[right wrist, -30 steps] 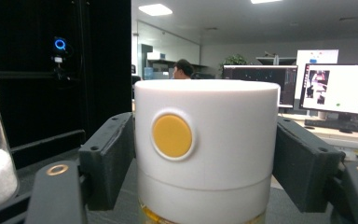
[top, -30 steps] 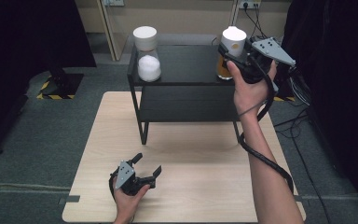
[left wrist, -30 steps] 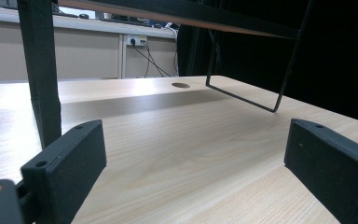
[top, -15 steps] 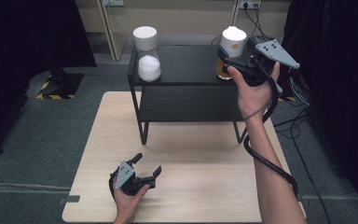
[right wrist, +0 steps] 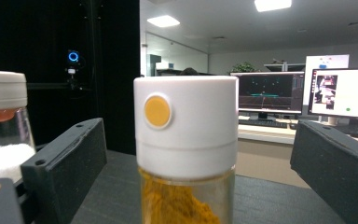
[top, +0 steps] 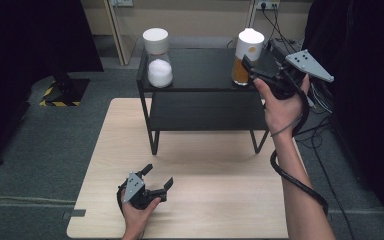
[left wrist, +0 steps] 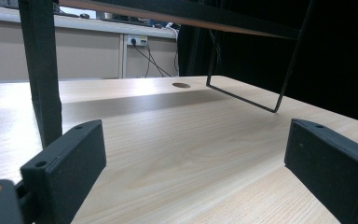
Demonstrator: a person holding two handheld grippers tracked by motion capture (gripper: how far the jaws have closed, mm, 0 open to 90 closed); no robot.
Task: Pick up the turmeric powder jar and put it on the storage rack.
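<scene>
The orange jar (top: 246, 56) stands upright on the black shelf's (top: 200, 75) right end, free between the right gripper's (top: 254, 70) just-opened wide jaws, apparently released there, while the left gripper (top: 156, 179) rests wide, empty, on the worktop (top: 220, 165).

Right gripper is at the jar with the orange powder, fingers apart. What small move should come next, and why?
Probably draw the right gripper straight back from the orange-powder jar. Its jaws have just been opening, the jar stands upright on the black shelf, and the fingers flank it with gaps on both sides, so it looks released.
</scene>
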